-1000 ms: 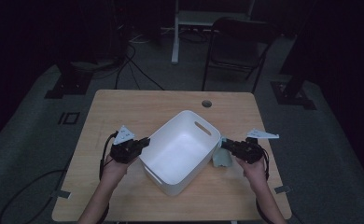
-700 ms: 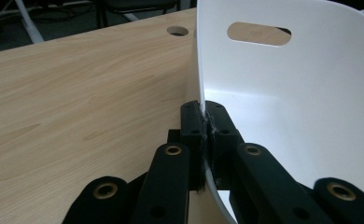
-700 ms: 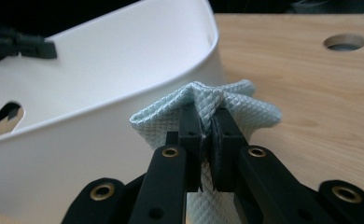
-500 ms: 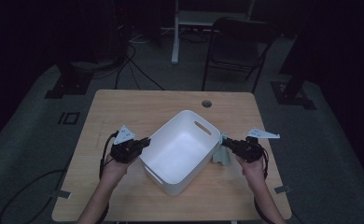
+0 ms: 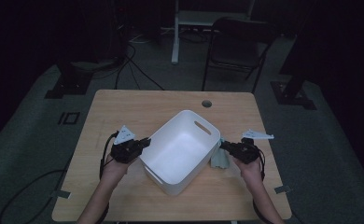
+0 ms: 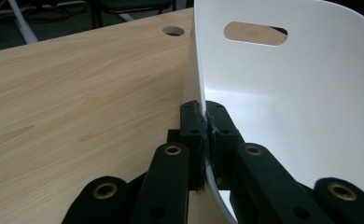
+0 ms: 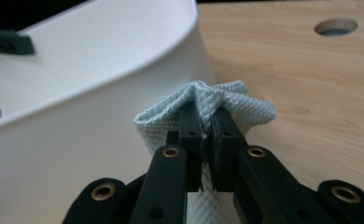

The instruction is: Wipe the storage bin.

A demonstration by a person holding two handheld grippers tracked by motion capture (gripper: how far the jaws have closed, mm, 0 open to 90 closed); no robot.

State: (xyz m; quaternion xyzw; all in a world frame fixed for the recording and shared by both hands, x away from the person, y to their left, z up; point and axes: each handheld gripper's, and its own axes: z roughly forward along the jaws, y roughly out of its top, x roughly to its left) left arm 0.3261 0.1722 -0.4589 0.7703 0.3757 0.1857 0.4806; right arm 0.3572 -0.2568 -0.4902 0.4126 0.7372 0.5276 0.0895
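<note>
High view: left tool (image 5: 145,142) clamped on white bin (image 5: 182,149) rim; right tool (image 5: 223,146) clamped on cloth (image 5: 219,160) beside bin. Cloth not yet inside.

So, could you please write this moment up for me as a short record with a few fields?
surface: wooden table with a round hole
bin: white plastic tub, cut-out handles
left tool: shut on the tub's wall
right tool: its jaws have just closed; shut on the pale blue cloth
cloth position: outside the tub, beside its wall
background: dark folding chair
</note>
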